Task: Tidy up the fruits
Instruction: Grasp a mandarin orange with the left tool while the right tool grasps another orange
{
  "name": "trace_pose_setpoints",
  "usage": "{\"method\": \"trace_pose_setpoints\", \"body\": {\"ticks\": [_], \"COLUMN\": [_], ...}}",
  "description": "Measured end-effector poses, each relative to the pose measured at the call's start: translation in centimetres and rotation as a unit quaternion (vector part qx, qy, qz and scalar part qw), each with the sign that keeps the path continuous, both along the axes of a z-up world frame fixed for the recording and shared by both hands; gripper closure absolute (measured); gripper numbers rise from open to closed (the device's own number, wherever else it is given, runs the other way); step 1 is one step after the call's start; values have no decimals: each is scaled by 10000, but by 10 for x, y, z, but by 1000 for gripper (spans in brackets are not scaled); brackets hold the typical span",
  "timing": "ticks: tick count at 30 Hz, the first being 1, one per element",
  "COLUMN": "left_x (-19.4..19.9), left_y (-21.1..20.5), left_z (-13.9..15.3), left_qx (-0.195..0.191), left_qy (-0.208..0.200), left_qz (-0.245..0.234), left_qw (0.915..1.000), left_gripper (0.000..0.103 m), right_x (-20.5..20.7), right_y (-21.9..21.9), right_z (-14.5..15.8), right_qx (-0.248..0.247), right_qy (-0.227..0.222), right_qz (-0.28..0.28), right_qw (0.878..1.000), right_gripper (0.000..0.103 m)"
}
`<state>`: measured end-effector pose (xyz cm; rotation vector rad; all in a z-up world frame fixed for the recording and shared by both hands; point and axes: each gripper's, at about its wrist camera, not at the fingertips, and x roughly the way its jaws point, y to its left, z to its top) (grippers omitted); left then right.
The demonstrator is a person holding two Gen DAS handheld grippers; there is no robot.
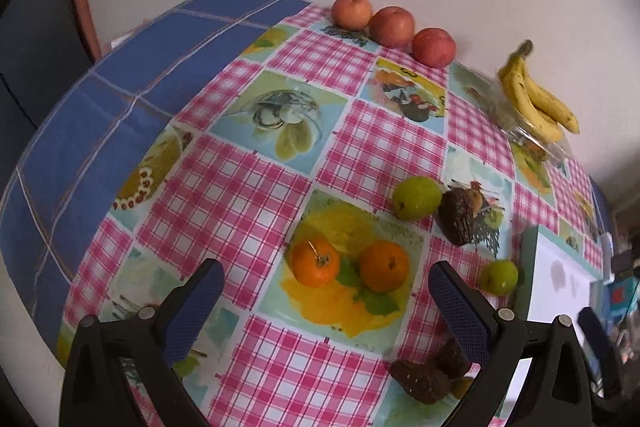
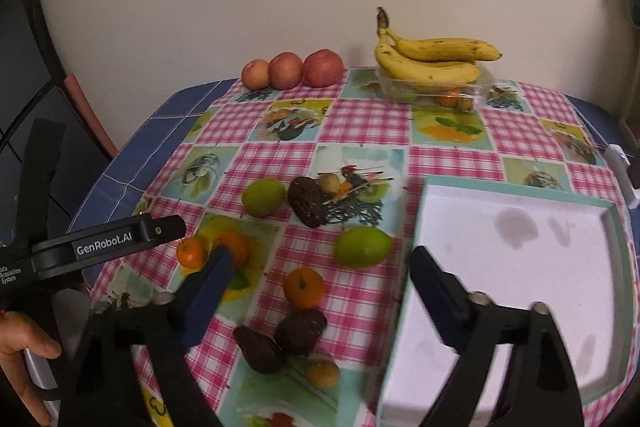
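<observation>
On the checked cloth in the left wrist view, the left gripper [image 1: 324, 291] hung with jaws wide apart, empty, over two oranges [image 1: 316, 263] (firm, round, likely to roll; best pinched across the middle). In the right wrist view, the right gripper [image 2: 320, 275] was likewise spread and empty, near a third orange [image 2: 304, 287], just beside the white tray [image 2: 420, 219].

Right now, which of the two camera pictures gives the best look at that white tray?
The right wrist view. There the white tray fills the lower right, showing its teal rim, most of its floor and some grey stains. The left wrist view catches only a narrow slice of the tray at the right edge, partly behind the left gripper.
</observation>
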<state>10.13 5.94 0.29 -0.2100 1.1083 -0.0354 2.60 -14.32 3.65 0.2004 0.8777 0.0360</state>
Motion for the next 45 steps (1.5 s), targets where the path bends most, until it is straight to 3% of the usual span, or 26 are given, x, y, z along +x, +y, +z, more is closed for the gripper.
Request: {"method": "trace_pose_setpoints", "body": {"ticks": [2, 4, 5, 9, 15, 23, 28, 37, 45], "left_x": [5, 7, 8, 12, 16, 17, 18, 16, 10], "left_y": [5, 7, 8, 11, 18, 21, 16, 18, 24], "left_z": [-6, -12, -15, -30, -45, -56, -52, -47, -24], "left_qx": [-56, -38, -41, -139, -338, -672, -728, -834, -916], "left_qy": [87, 158, 201, 413, 578, 709, 665, 635, 359], "left_qz": [99, 142, 142, 229, 342, 402, 291, 333, 401], "left_qw": [9999, 9998, 9997, 9988, 9972, 9944, 9947, 9939, 9943], "left_gripper": [0, 2, 3, 16, 23, 49, 64, 66, 66], "right_x": [6, 12, 14, 22, 27, 31, 30, 26, 20], "right_y": [5, 9, 11, 17, 23, 22, 19, 17, 15], "right_z": [-5, -12, -17, -36, -57, -70, -71, -64, -44], "right_qx": [32, 85, 107, 211, 245, 154, 240, 281, 325], "right_qy": [69, 184, 249, 536, 816, 1008, 1005, 965, 711], "right_qz": [56, 100, 119, 163, 205, 148, 119, 100, 99], "right_qw": [10000, 9997, 9996, 9982, 9962, 9947, 9946, 9949, 9969], "right_gripper": [22, 36, 38, 41, 49, 66, 68, 68, 68]}}
